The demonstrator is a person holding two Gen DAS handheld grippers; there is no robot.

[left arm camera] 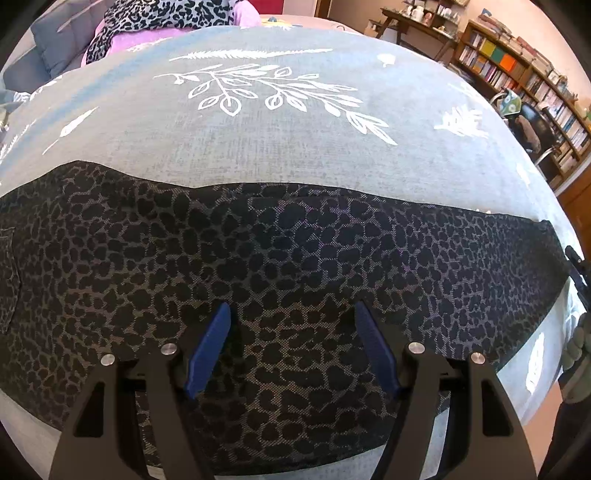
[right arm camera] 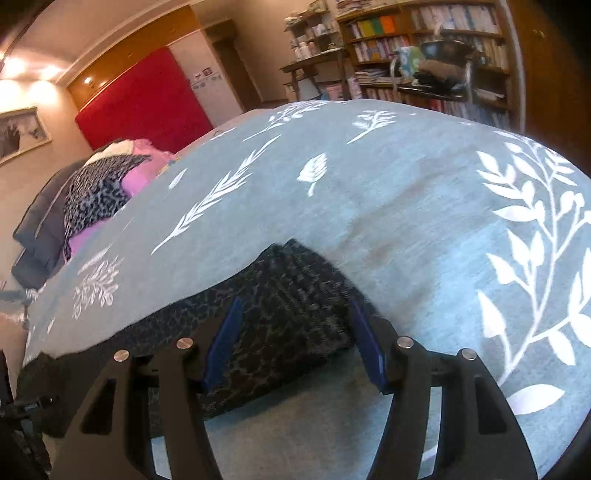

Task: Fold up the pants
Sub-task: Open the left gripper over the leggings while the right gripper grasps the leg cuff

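A: What is the biggest thing there?

B: The bedspread (left arm camera: pixel 295 155), grey-blue with white leaf prints, covering the whole bed. I'll place everything else by it.

A: And the pants?

B: The pants (left arm camera: pixel 280 258) lie flat on the bedspread along its near edge, a long dark band in a leopard-like print running from side to side in the left wrist view. In the right wrist view one end of the pants (right arm camera: pixel 291 295) reaches up into the bedspread (right arm camera: pixel 406 206) and looks blurred.

A: Anything else on it?

B: At the far left corner of the bedspread sits a pile of clothes (left arm camera: pixel 162 22), some leopard print and some pink. Beyond its far right side stands a bookshelf (left arm camera: pixel 517 70) against the wall.

A: The grippers?

B: The left gripper (left arm camera: pixel 291 314) hangs over the middle of the pants, its blue pads spread apart with fabric showing between them; nothing is pinched. The right gripper (right arm camera: pixel 295 306) is over the end of the pants near the bedspread's near edge, its pads also spread, with the cloth lying between them and not clamped.
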